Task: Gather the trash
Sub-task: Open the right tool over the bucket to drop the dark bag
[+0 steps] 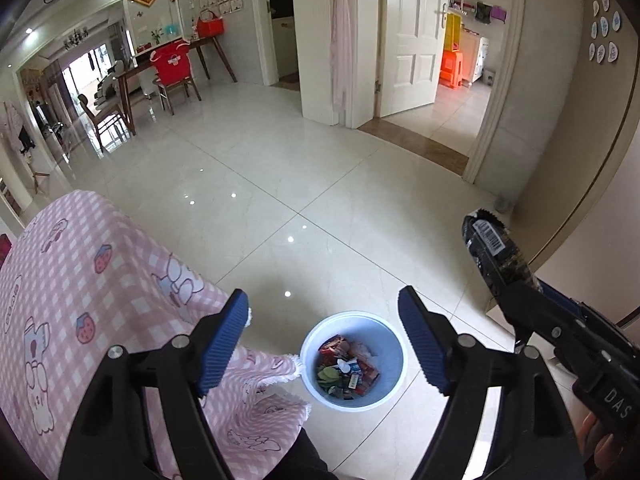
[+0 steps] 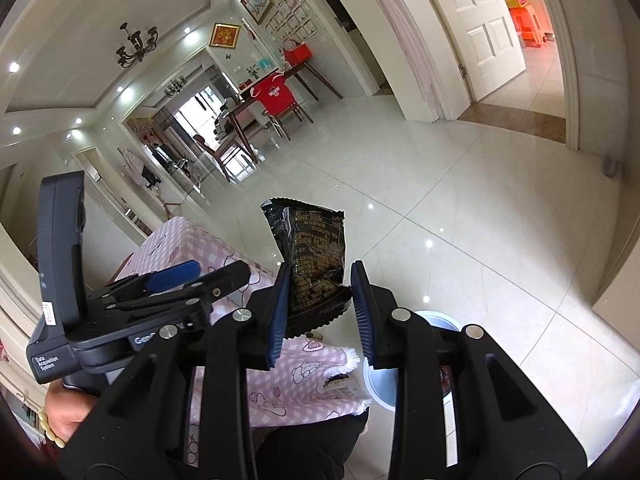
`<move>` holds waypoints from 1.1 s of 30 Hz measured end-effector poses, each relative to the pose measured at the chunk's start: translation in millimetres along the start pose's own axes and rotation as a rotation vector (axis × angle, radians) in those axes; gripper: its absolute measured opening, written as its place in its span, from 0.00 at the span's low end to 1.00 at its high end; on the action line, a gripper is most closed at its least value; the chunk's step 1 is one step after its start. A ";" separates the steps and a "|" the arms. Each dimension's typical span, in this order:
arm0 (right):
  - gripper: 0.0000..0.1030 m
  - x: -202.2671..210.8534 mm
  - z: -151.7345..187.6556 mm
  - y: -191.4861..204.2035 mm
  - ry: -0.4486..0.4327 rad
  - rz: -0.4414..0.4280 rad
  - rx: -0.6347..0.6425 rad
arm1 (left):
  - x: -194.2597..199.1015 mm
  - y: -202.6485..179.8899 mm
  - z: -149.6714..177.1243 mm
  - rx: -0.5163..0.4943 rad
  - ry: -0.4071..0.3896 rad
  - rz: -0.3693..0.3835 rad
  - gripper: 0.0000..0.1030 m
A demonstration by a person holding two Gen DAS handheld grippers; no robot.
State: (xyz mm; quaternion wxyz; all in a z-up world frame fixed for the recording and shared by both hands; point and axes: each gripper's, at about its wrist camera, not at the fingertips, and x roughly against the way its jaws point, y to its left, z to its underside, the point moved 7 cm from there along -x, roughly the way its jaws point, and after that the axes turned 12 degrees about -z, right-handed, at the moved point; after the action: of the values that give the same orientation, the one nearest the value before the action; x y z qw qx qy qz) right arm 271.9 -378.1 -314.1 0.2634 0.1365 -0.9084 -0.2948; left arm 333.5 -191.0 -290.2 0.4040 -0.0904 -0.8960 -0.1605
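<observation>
A light blue trash bin [image 1: 390, 336] stands on the tiled floor beside the table, holding several colourful wrappers [image 1: 346, 370]. My left gripper [image 1: 324, 338] is open and empty, held above the bin. My right gripper [image 2: 320, 304] is shut on a black snack wrapper [image 2: 314, 256] with gold print, holding it upright. In the left wrist view the right gripper [image 1: 490, 264] is at the right with the black wrapper [image 1: 490, 240] in it. The bin's rim [image 2: 440, 320] shows partly behind the right fingers. The left gripper [image 2: 192, 276] shows at the left in the right wrist view.
A table with a pink checked cartoon tablecloth [image 1: 80, 288] is at the left, its corner hanging by the bin. Glossy floor tiles [image 1: 320, 168] stretch ahead. A dining table and red-covered chair [image 1: 174, 62] are far back. An open white door [image 1: 408, 36] leads to another room.
</observation>
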 end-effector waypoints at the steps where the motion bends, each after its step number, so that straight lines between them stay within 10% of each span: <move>1: 0.29 -0.2 0.3 1.5 0.003 -0.001 0.002 | 2.1 4.2 1.9 0.006 -0.001 -0.009 0.76; 18: 0.30 -25.8 -8.5 21.2 0.027 -0.025 0.054 | 24.9 61.5 0.7 0.085 -0.042 -0.083 0.80; 22: 0.67 -40.8 -10.6 14.3 0.015 0.024 0.072 | 25.0 72.4 1.3 0.100 -0.042 -0.098 0.81; 33: 0.70 -60.9 8.2 48.9 0.049 0.006 0.106 | 56.0 133.0 36.4 0.175 -0.033 -0.197 0.83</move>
State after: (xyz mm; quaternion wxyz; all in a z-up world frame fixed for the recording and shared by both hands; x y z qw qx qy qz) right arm 312.9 -311.2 -314.3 0.2789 0.1546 -0.9164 -0.2420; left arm 310.1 -52.1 -242.1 0.3776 0.0310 -0.9178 -0.1190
